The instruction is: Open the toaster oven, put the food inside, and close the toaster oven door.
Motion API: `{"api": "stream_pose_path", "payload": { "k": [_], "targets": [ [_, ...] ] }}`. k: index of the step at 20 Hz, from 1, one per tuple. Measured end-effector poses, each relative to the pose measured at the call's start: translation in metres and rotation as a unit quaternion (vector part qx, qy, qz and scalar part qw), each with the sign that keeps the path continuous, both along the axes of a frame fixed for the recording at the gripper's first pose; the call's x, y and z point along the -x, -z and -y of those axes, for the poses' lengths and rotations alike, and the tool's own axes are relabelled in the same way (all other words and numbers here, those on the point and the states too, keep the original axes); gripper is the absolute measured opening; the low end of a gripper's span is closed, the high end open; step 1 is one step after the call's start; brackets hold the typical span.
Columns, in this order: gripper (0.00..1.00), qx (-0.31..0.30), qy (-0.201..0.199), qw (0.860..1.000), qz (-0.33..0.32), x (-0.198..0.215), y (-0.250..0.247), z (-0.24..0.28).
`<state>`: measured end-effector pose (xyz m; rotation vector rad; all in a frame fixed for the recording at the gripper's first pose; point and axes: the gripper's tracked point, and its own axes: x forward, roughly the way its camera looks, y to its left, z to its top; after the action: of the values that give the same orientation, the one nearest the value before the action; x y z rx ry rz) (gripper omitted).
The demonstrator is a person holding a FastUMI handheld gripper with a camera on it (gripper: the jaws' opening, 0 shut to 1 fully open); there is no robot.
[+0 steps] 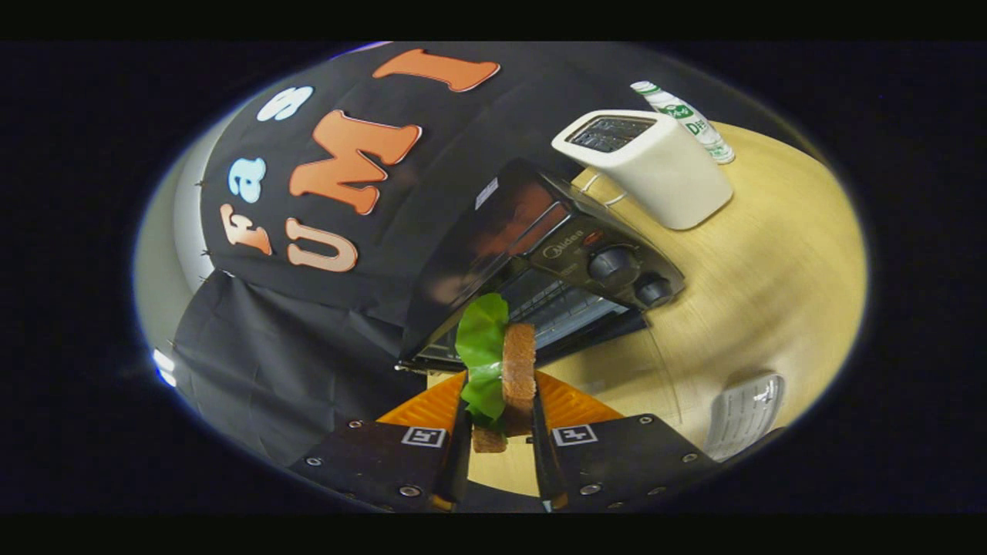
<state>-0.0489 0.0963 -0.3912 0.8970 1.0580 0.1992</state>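
Toaster oven [540, 262], black, boxy, with a glass door and two round dark knobs on its panel, sits on the pale wooden table [779, 285] just beyond my fingers. Its door hangs open, and the wire rack shows inside the lit cavity. The whole scene appears tilted from my camera.

Past the oven stands a white, upright pop-up toaster [648, 166] with slots on top, close beside the oven's far end. Behind that toaster leans a white bottle with green print [686, 119], touching or nearly touching it; I cannot tell which.

An orange ridged plastic tray [570, 405] lies on the table right under my fingertips, between me and the oven. A white printed sheet of paper [744, 412] lies on the table well off to my right.

My gripper [500, 401] is clamped on the food: a brown slice of bread with a green lettuce leaf, a sandwich [505, 370] standing on edge. Both black fingers [461, 432] press its sides, holding it above the tray, in front of the oven's open mouth.
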Motion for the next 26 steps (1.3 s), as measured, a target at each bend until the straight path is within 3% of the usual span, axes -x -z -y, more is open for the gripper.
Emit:
{"api": "stream_pose_path", "payload": {
  "k": [16, 26],
  "targets": [
    [0.36, -0.057, 0.137, 0.989, 0.008, -0.063, 0.071, -0.060],
    [0.36, -0.025, 0.217, 0.974, 0.052, -0.092, 0.093, -0.073]
  ]
}}
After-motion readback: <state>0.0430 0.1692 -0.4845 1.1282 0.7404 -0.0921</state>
